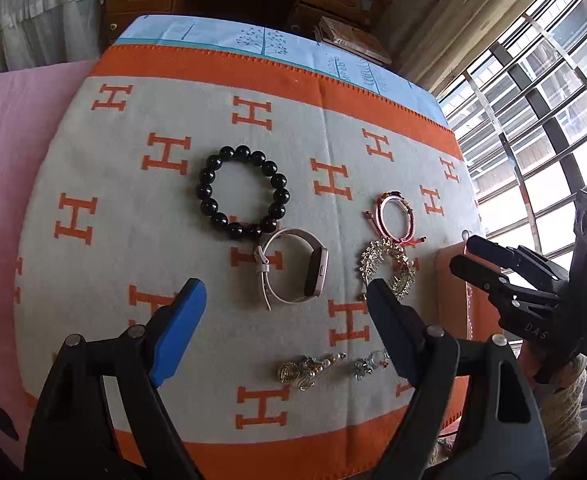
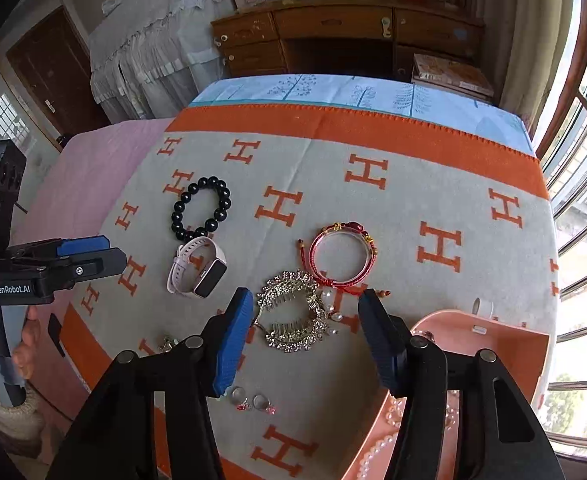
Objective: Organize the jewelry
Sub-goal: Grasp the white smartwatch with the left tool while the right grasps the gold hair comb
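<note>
black glossy round-beaded bracelet (image 1: 242, 193)

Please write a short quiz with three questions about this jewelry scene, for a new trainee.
1. True or false: the black bead bracelet touches the pink watch.
2. Which lies nearest the pink box: A) black bead bracelet, B) red cord bracelet, C) pink watch?
3. What does the right gripper hold?

Key: 1 true; 2 B; 3 nothing, its jaws stand open above the rhinestone hair combs.
</note>
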Action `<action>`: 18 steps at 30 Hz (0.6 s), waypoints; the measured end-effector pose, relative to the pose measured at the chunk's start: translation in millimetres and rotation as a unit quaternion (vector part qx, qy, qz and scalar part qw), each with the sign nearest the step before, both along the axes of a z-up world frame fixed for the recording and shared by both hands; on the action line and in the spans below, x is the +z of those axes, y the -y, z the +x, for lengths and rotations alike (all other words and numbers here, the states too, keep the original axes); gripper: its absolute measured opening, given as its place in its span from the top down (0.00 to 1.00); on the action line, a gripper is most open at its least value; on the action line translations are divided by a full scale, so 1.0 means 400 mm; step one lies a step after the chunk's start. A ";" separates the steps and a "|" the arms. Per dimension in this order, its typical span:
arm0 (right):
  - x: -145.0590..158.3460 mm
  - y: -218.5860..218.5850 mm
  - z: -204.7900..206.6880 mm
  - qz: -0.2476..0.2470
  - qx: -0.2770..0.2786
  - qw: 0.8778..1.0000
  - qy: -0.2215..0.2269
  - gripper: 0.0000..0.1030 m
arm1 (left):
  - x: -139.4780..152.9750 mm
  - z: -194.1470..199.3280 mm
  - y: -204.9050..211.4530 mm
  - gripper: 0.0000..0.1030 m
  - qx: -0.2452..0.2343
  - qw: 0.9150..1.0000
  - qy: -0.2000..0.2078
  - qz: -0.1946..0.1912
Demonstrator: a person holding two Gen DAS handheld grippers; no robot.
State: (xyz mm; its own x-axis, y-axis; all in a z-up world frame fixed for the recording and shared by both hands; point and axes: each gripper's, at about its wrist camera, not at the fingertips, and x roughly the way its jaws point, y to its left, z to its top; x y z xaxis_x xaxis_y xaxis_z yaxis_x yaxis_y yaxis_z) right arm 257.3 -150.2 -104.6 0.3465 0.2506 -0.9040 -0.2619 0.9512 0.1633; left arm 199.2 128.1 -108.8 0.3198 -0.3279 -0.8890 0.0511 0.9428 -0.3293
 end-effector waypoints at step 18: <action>-0.209 -0.056 0.101 -0.051 0.032 0.994 -0.090 0.77 | -0.179 0.114 0.064 0.52 -0.037 0.996 -0.071 0.039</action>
